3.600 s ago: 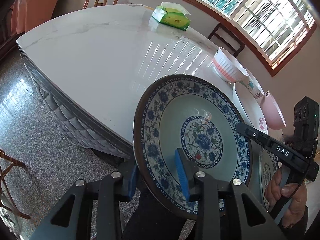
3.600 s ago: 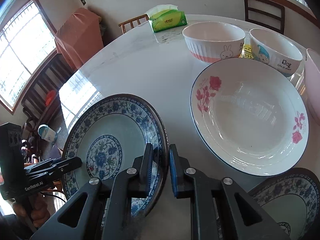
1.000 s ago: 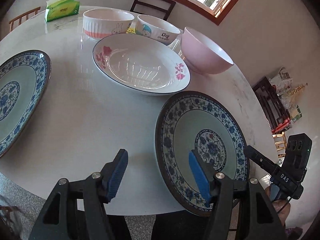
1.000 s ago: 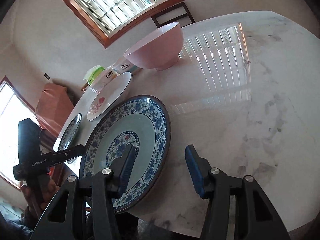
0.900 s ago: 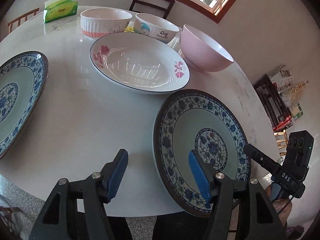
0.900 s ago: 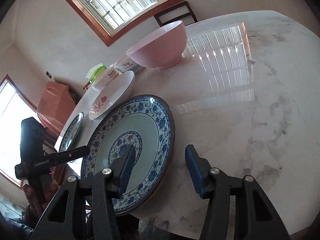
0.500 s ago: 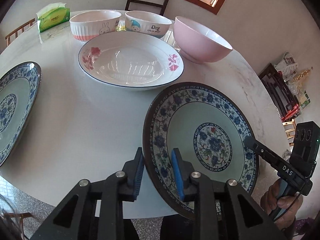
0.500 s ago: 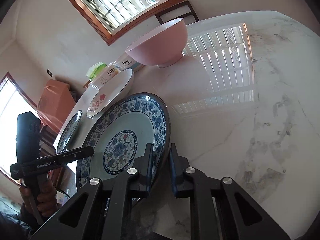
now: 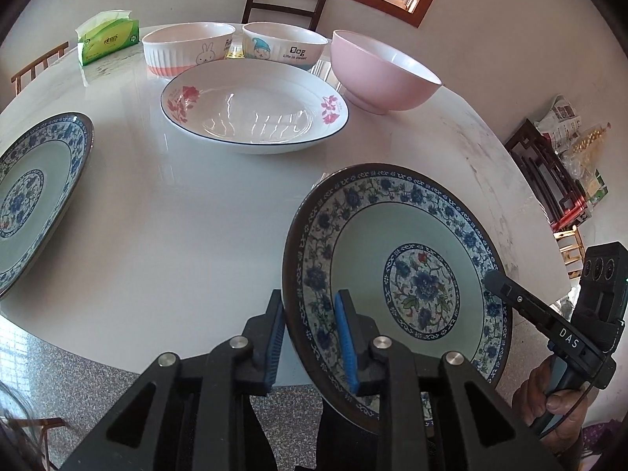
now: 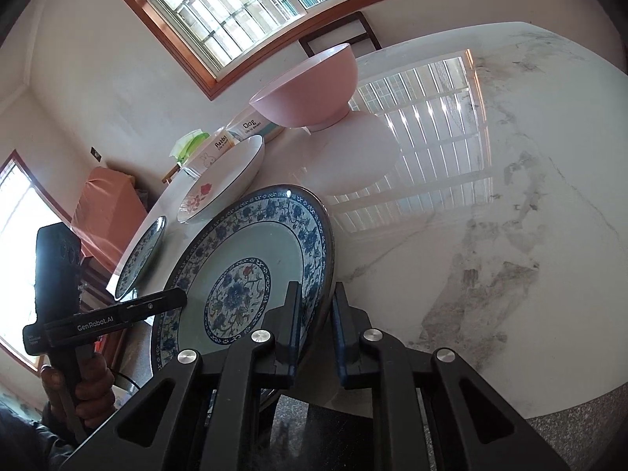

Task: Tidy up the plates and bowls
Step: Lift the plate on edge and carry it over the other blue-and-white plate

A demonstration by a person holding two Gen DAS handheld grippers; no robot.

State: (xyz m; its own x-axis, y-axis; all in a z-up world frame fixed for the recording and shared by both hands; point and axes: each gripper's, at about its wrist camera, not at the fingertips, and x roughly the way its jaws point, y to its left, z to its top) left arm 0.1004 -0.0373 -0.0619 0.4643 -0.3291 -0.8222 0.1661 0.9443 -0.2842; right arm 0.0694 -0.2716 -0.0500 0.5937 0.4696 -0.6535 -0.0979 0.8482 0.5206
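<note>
Left gripper point(image 9: 308, 337), right gripper point(image 10: 316, 327) both clamped on near blue-patterned plate point(image 9: 396, 274); unstacked: second blue plate point(image 9: 35, 192), rose dish point(image 9: 255, 115), three bowls

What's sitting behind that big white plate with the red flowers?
Behind the white rose plate stand three bowls: a rabbit bowl, a cartoon "Dog" bowl and a pink bowl. A yellow item between the first two is mostly hidden.

A big window point(image 10: 251, 8) with a brown frame lets sun onto the white table point(image 9: 165, 219), a dark chair point(image 9: 282, 4) stands far behind.
</note>
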